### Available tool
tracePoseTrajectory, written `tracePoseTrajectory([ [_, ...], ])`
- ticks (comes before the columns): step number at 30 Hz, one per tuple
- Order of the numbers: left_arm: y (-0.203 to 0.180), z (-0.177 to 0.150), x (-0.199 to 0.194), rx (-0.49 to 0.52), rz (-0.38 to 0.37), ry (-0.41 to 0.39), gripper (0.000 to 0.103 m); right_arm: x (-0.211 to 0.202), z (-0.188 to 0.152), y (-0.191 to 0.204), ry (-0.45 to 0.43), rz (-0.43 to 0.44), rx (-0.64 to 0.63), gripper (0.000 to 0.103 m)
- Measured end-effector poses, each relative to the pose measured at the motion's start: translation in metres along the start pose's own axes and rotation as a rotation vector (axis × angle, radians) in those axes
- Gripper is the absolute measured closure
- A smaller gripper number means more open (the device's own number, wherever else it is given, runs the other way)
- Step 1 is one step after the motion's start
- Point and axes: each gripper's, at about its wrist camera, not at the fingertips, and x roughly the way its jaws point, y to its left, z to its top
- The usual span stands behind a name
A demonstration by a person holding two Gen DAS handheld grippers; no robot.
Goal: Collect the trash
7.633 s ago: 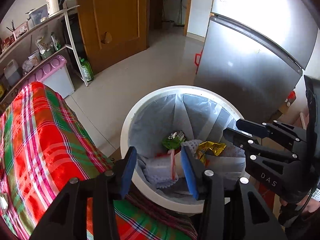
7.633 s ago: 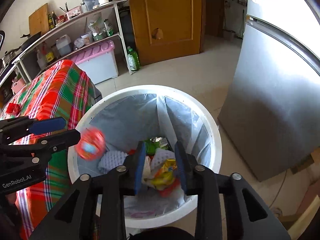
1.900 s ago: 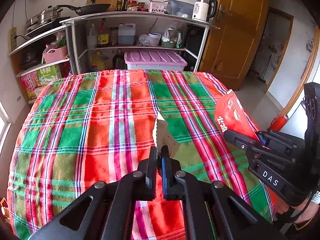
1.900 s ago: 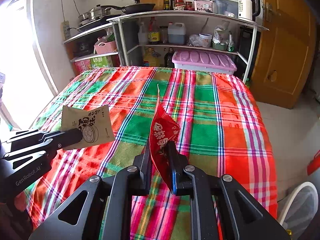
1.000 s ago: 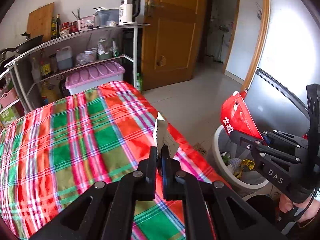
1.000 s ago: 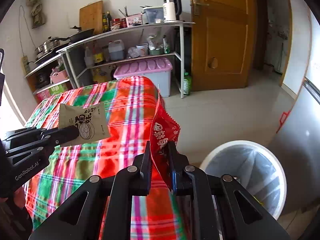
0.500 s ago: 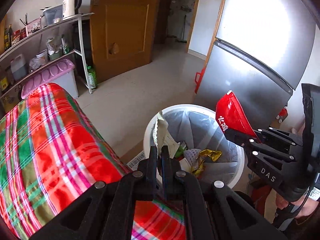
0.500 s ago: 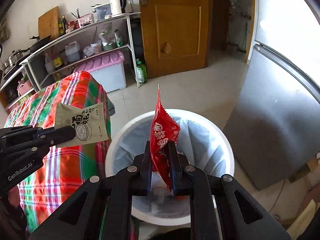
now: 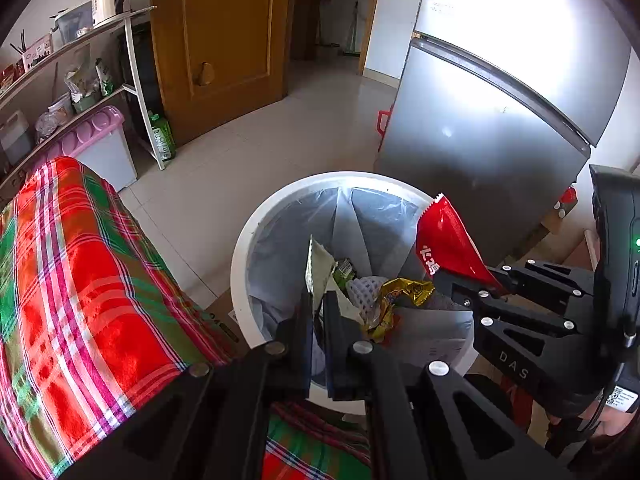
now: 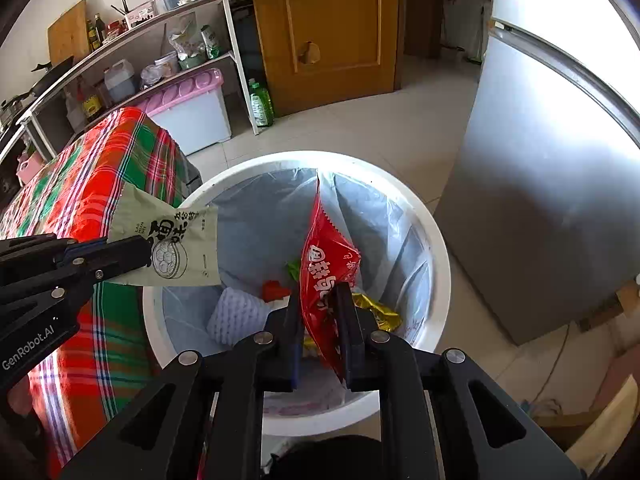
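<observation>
Trash filled the bottom of a white bin (image 10: 436, 280) lined with a grey bag, which stood on the floor between a plaid-covered table (image 10: 92, 184) at its 9 o'clock and a steel fridge (image 10: 552, 200) at its 3 o'clock. Over the bin's 9 o'clock rim, the left gripper (image 10: 142, 254) was clamped on a beige snack packet (image 10: 176, 248). Over the bin's centre, the right gripper (image 10: 318, 308) was pinching an upright red snack packet (image 10: 326, 264).

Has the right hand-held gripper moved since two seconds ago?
Yes. The right hand-held gripper, shut on the red wrapper, went from above the plaid table to over the white bin.
</observation>
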Motion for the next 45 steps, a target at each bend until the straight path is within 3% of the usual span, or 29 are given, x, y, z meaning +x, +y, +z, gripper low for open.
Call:
tracePoseTrajectory([
  [1,0.000,0.000,0.000,-0.004,-0.003,0.003,0.097,0.001,0.000,-0.001,0.002,0.000,0.003,0.081],
  [3,0.001,0.000,0.001,-0.004,-0.003,0.004,0.096,0.001,-0.001,-0.003,-0.009,-0.011,0.018,0.056],
  [4,0.002,0.000,0.001,-0.007,-0.001,0.004,0.094,0.001,-0.001,-0.004,-0.015,-0.011,0.026,0.053],
  [9,0.007,-0.002,-0.006,-0.015,0.006,-0.013,0.073,-0.005,-0.002,-0.003,-0.027,-0.021,0.033,0.053],
  [11,0.009,-0.003,-0.011,-0.025,0.016,-0.028,0.058,-0.008,-0.003,-0.002,-0.037,-0.024,0.037,0.053],
  [13,0.010,-0.004,-0.018,-0.029,0.032,-0.054,0.050,-0.014,-0.005,-0.001,-0.052,-0.022,0.048,0.053],
  [20,0.015,-0.013,-0.045,-0.056,0.075,-0.132,0.041,-0.046,-0.017,0.011,-0.159,-0.040,0.084,0.053],
  [34,0.018,-0.042,-0.078,-0.060,0.175,-0.214,0.038,-0.082,-0.042,0.035,-0.257,-0.109,0.074,0.053],
  [45,0.017,-0.053,-0.093,-0.081,0.174,-0.247,0.032,-0.100,-0.059,0.043,-0.306,-0.112,0.112,0.053],
])
